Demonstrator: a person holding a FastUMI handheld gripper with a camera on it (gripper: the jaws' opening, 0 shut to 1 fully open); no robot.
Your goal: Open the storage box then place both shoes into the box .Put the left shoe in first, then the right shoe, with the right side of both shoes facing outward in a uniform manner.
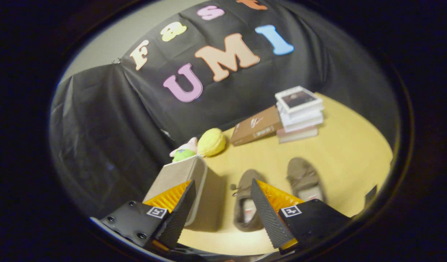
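Note:
A beige storage box [194, 189] with its lid closed stands on the wooden table [347, 160], just ahead of my left finger. Two grey-brown slip-on shoes lie side by side beyond my right finger: one shoe [245, 196] is partly hidden behind that finger, the other shoe [304, 178] lies further right. My gripper [221, 189] hangs above the table, open, with nothing between its fingers.
A yellow plush ball [211, 142] and a small green-and-pink toy [183, 152] sit behind the box by the cloth wall. Further back lie a brown flat box [255, 125] and a stack of white books [300, 112].

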